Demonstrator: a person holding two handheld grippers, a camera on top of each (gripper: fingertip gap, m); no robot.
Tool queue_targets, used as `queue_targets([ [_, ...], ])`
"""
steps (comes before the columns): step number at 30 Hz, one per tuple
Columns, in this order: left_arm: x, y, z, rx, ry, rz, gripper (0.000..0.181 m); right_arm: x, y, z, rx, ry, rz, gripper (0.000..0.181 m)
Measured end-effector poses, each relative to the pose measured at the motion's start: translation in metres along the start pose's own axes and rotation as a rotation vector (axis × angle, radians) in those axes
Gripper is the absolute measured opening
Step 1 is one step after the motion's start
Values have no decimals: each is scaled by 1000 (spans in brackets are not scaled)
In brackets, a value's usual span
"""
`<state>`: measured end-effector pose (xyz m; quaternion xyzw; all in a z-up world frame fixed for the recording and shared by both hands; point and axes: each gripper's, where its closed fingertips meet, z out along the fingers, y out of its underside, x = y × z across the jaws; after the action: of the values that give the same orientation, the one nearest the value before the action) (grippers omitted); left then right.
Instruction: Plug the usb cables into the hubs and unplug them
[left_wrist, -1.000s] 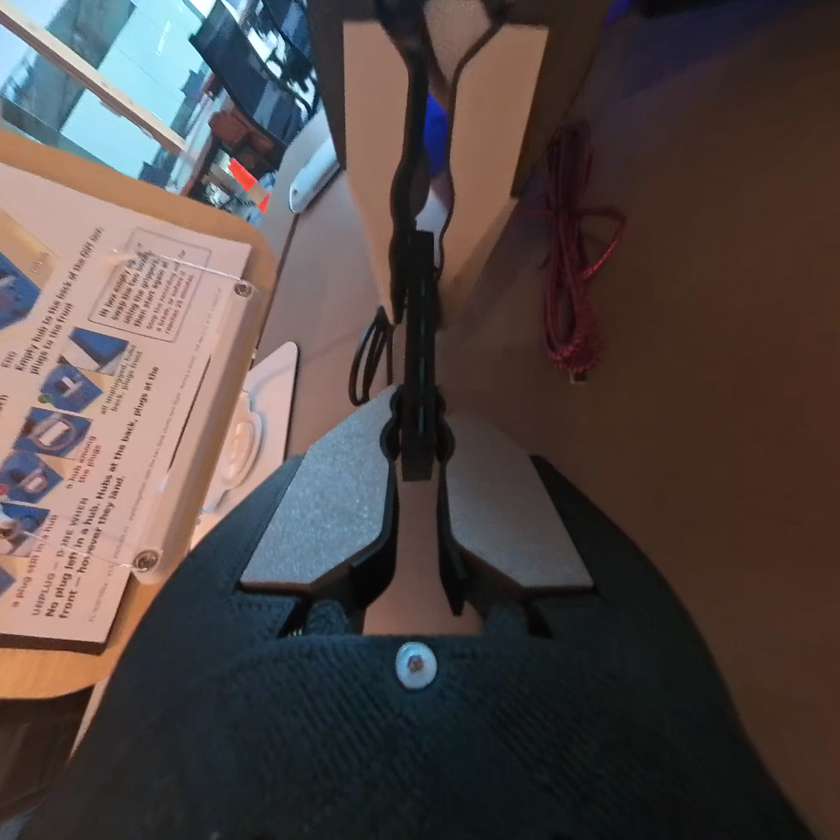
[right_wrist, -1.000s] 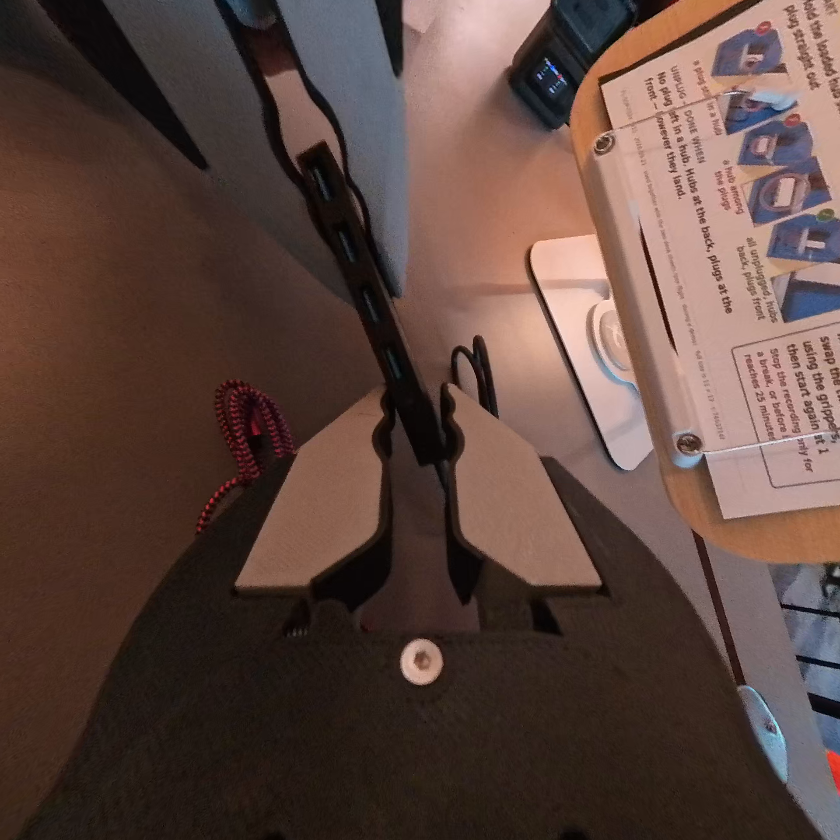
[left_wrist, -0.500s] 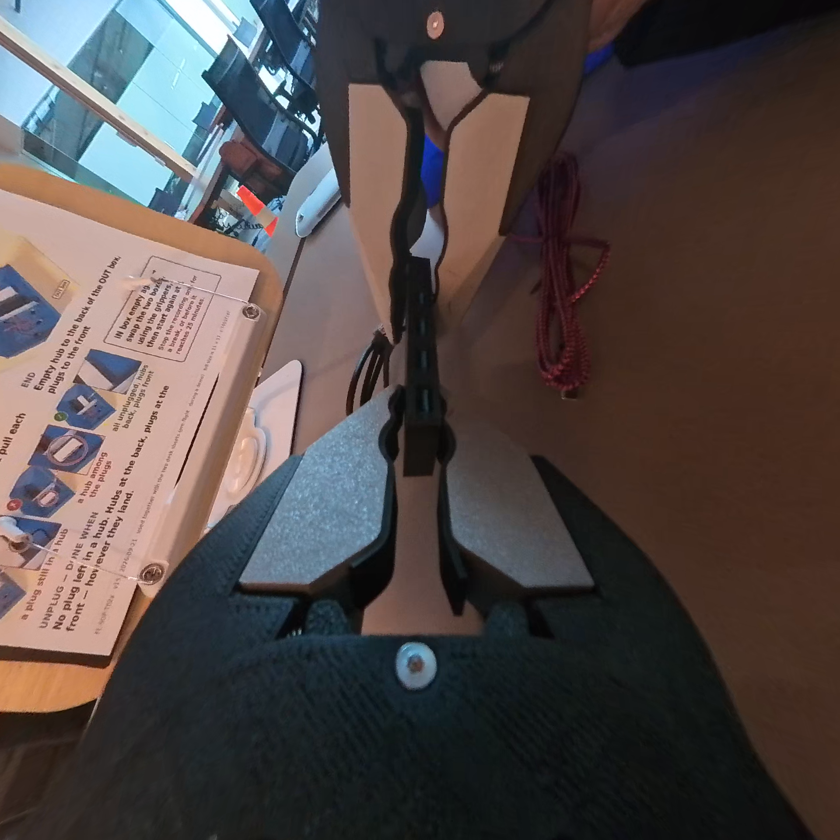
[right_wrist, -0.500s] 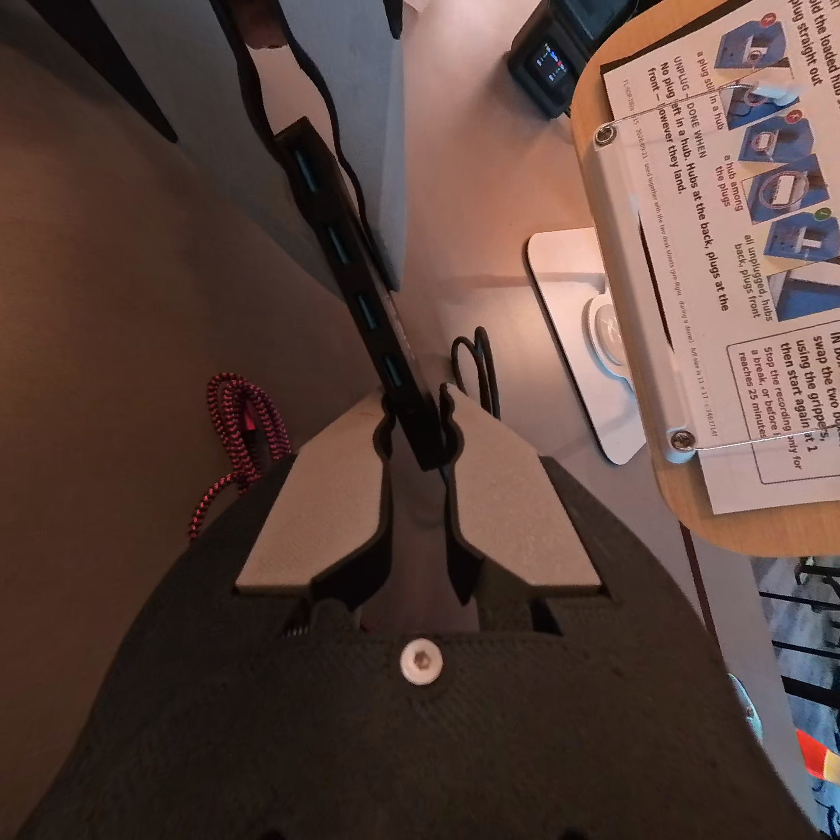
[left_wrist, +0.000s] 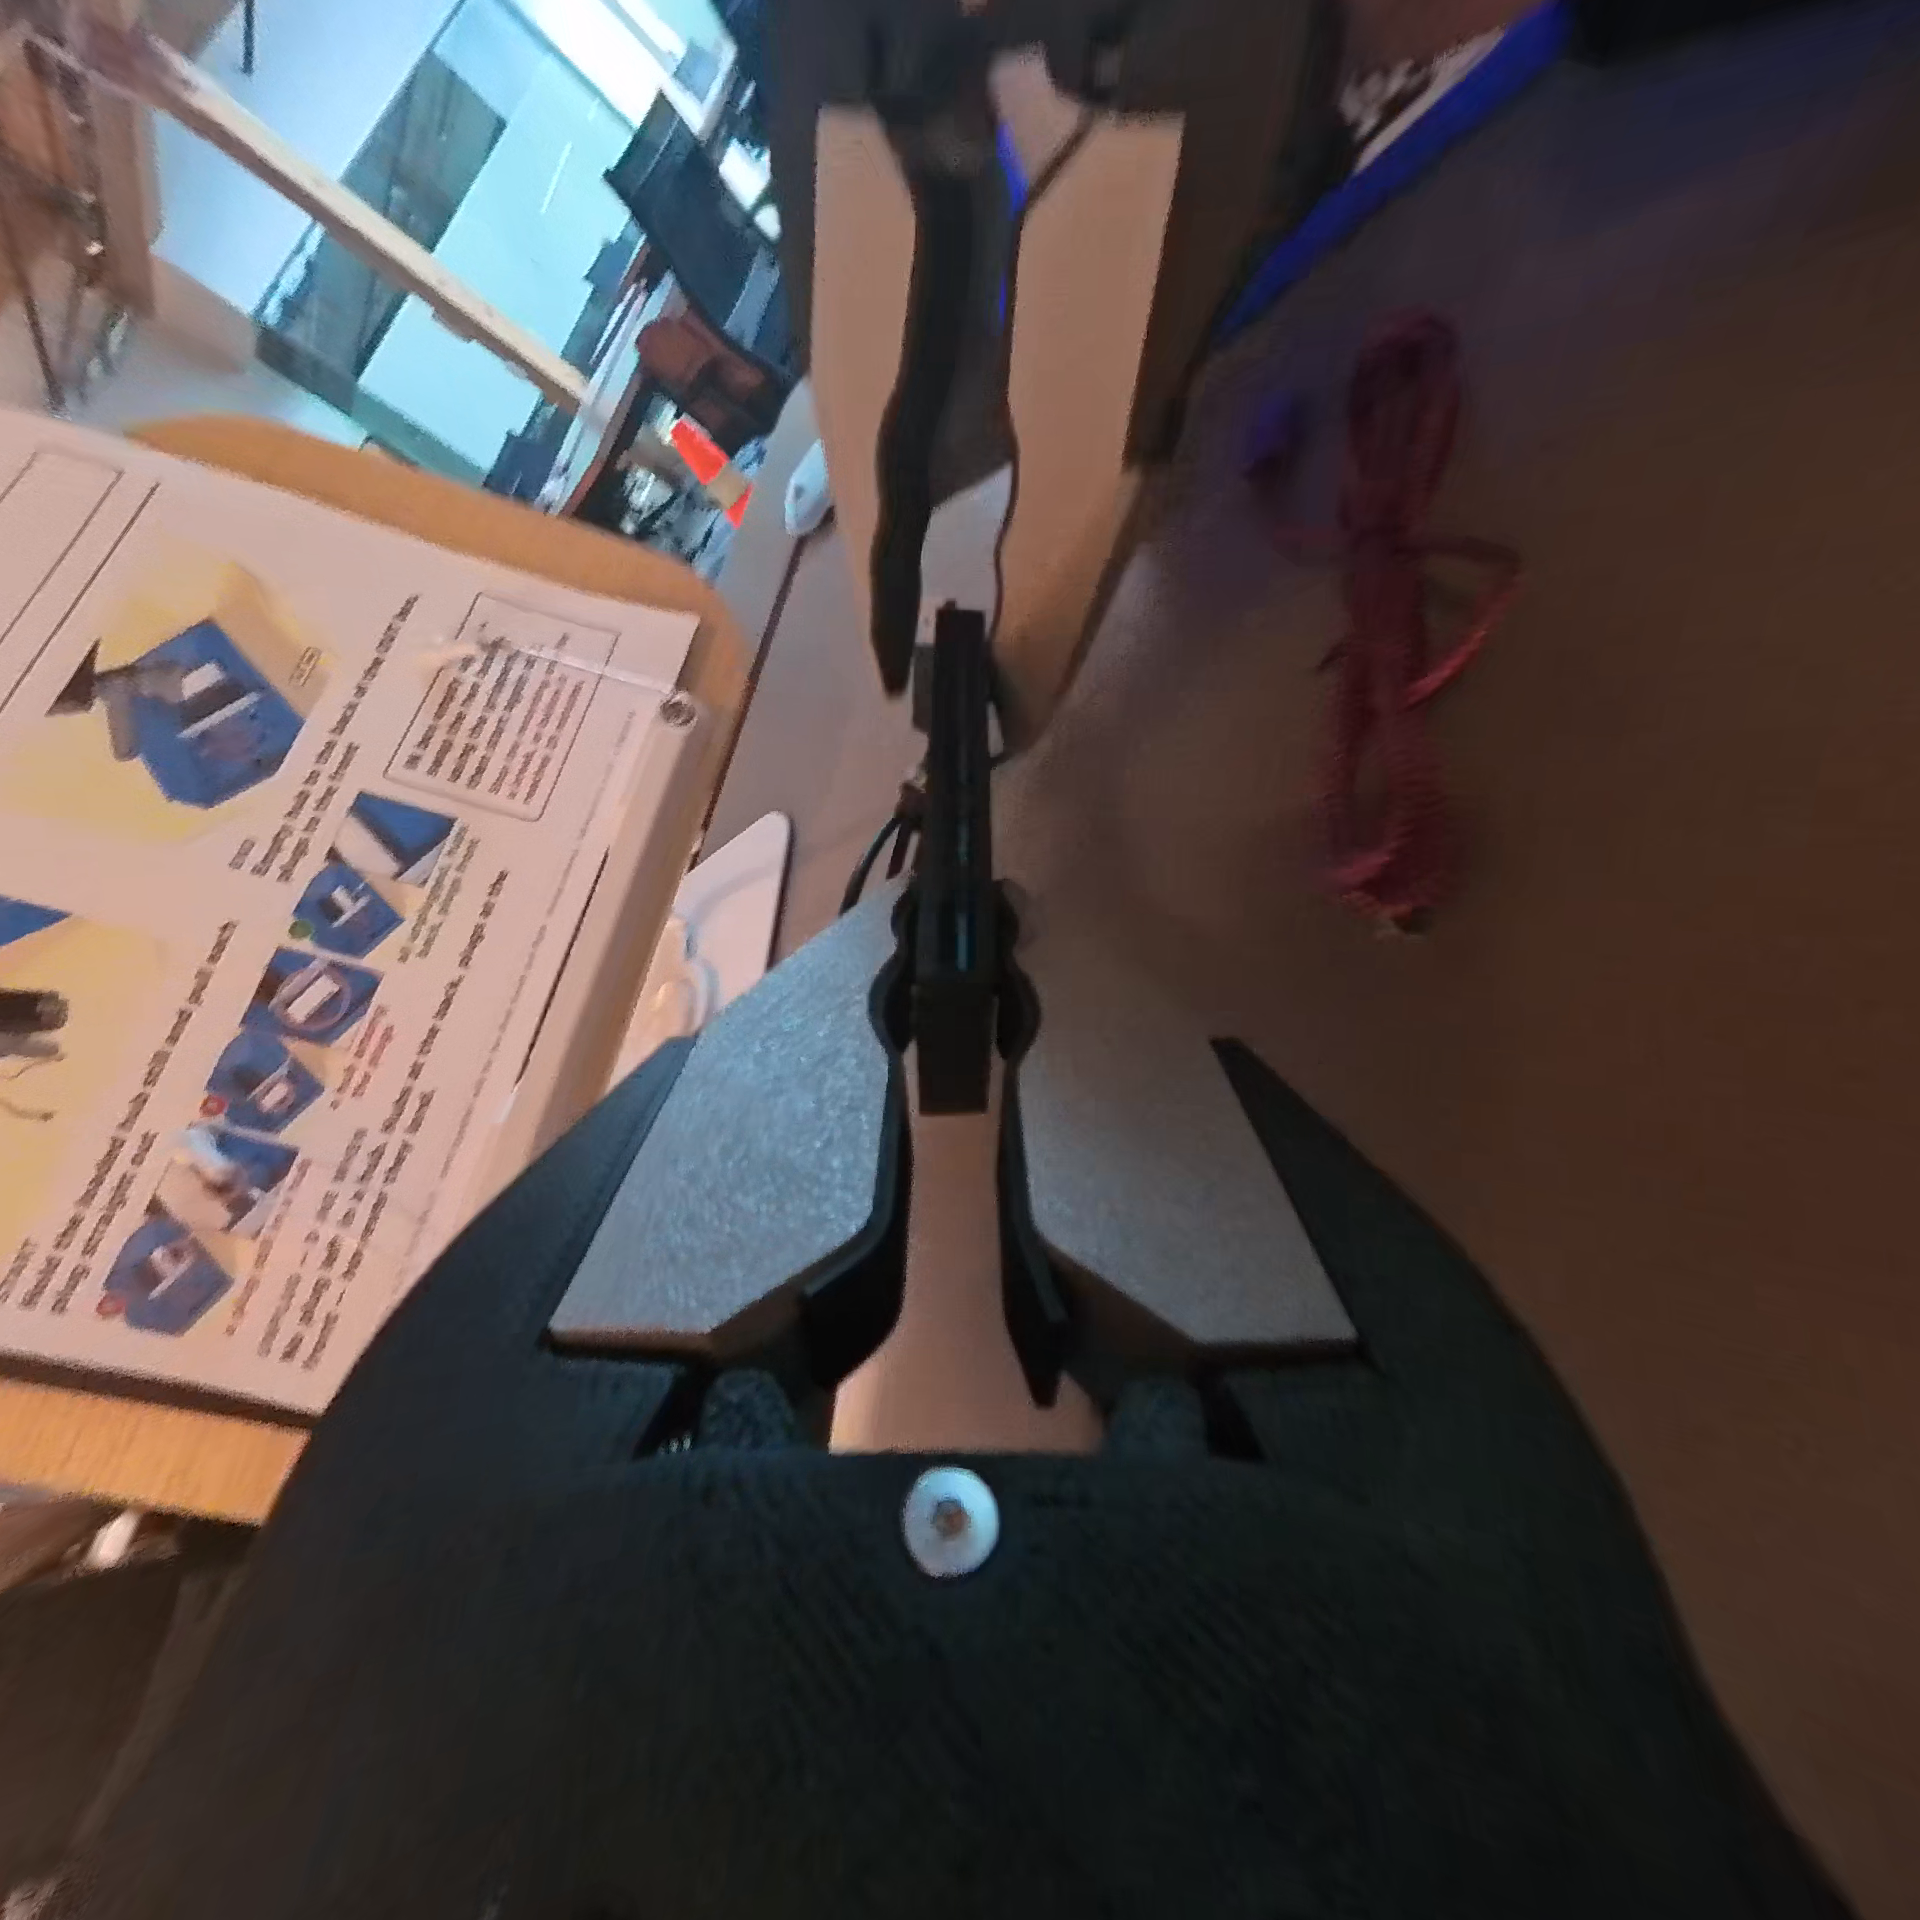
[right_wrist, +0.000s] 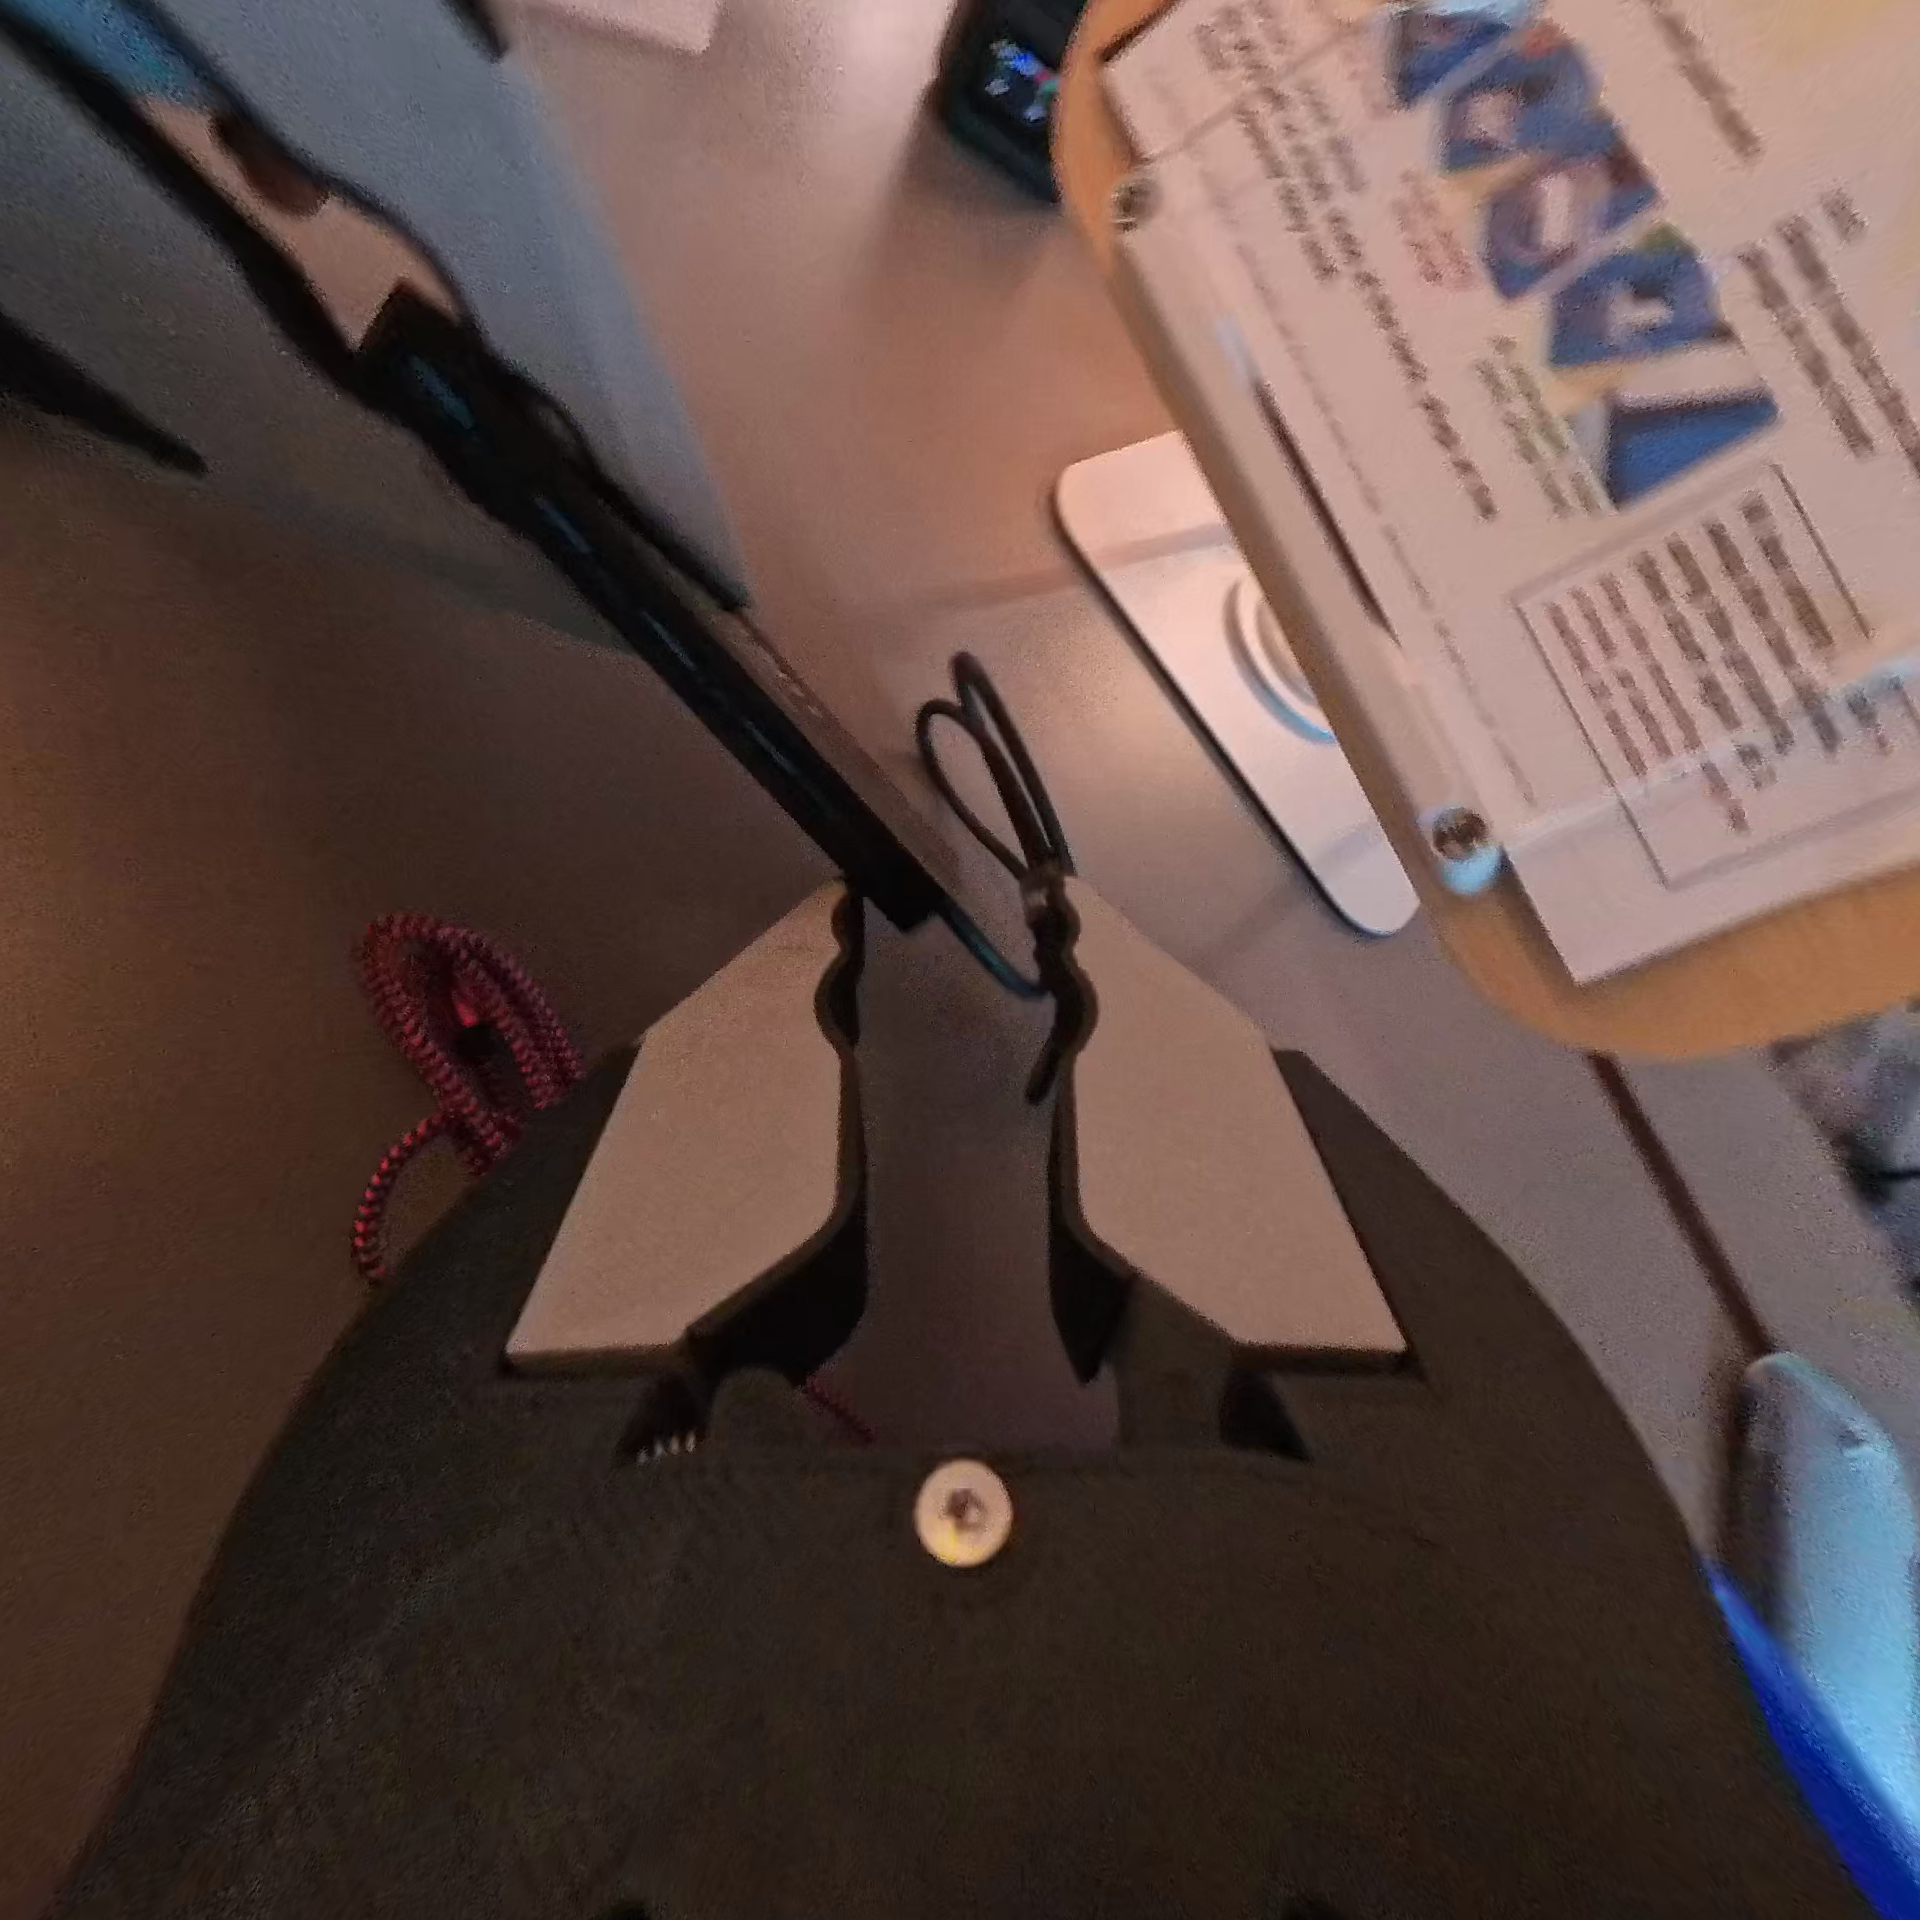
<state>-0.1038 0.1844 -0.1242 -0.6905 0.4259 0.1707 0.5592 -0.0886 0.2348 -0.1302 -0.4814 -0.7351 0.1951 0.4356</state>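
Black hub (left_wrist: 957, 894) clamped in left hand-held gripper (left_wrist: 956, 977).

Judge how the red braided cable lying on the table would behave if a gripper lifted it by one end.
The red braided cable is loosely coiled on the table, so it would probably sag and unwind rather than stay stiff. It looks thin, so likely light; its woven sheath probably grips fairly well.

The left gripper (left_wrist: 958, 961) is clamping its fingers (left_wrist: 769, 1122) on a black hub (left_wrist: 956, 852). The right gripper (left_wrist: 951, 665) is facing it, fingers apart. A red cable (left_wrist: 1387, 665) is lying on the counter (left_wrist: 1683, 935).
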Motion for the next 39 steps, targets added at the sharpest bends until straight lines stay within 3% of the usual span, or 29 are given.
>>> queue_targets([
  [2, -6, 12, 2, -47, -32, 1, 8, 2, -1, -7, 46, -44, 164, 33],
  [5, -8, 23, 7, -85, -39, -13, 8, -22, 2, -13, 40, -182, 347, 38],
  [11, -7, 28, 12, -114, -40, -12, 8, -90, 38, -14, -208, -313, 478, 37],
  [12, -7, 28, 11, -116, -41, -11, 9, -100, 40, -19, -238, -346, 473, 29],
  [16, -11, 31, 10, -128, -57, -38, 8, -130, 51, -61, -373, -464, 435, 27],
  [20, -12, 31, 8, -134, -68, -15, 8, -110, 67, -100, -459, -299, 478, 28],
  [26, -5, 29, 11, -149, -61, 35, 9, -79, 96, -136, -483, -40, 723, 37],
  [30, -8, 28, 9, -147, -70, 19, 8, -73, 126, -131, -566, 76, 767, 52],
  [36, -8, 29, 9, -146, -70, 15, 8, -59, 105, -86, -415, -18, 794, 57],
  [37, -7, 30, 9, -144, -68, 13, 8, -57, 101, -78, -400, -48, 756, 56],
  [39, -6, 30, 9, -139, -57, 12, 8, -62, 94, -67, -399, -143, 590, 34],
])
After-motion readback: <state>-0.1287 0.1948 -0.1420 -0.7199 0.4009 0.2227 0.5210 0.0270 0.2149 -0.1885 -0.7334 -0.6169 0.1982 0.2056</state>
